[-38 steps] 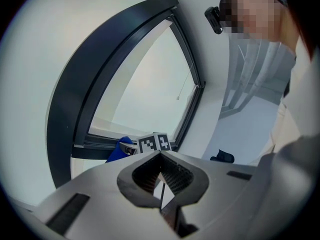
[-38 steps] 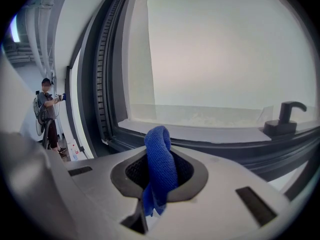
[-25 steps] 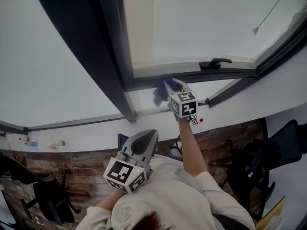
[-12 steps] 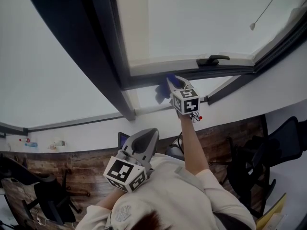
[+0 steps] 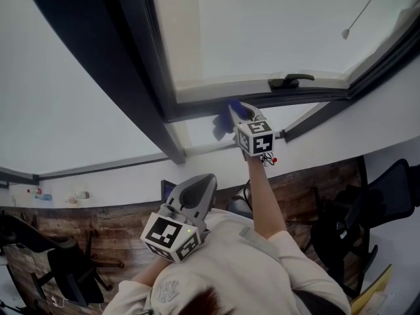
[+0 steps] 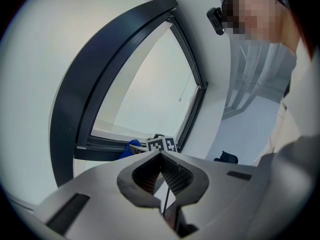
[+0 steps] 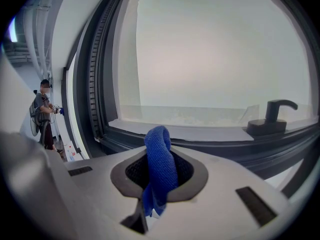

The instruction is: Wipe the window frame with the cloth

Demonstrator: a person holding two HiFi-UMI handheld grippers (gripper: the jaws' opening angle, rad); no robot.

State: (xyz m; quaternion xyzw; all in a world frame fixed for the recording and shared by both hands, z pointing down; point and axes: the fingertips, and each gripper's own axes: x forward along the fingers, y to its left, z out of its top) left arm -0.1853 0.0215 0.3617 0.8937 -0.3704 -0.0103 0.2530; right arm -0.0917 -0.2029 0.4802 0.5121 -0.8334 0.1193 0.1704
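Note:
A blue cloth (image 7: pixel 160 170) is pinched in my right gripper (image 5: pixel 234 110), which is raised to the dark window frame (image 5: pixel 197 107). In the head view the blue cloth (image 5: pixel 220 125) bunches against the frame's lower bar, just left of the black window handle (image 5: pixel 289 81). In the right gripper view the dark window frame (image 7: pixel 210 148) runs across just beyond the cloth, and the black window handle (image 7: pixel 270 118) sits at the right. My left gripper (image 5: pixel 197 195) is held low near the person's chest, shut and empty. From the left gripper view, the window frame (image 6: pixel 100 84) and the blue cloth (image 6: pixel 131 147) show far off.
A white wall (image 5: pixel 72 104) flanks the window at left. Below lie a wooden floor (image 5: pixel 111 228) and black office chairs (image 5: pixel 354 228). A blind cord (image 5: pixel 361 15) hangs at the upper right. A person (image 7: pixel 44 115) stands far off at the left of the right gripper view.
My right gripper and the cloth have moved slightly right along the frame's lower bar. The left gripper has hardly moved.

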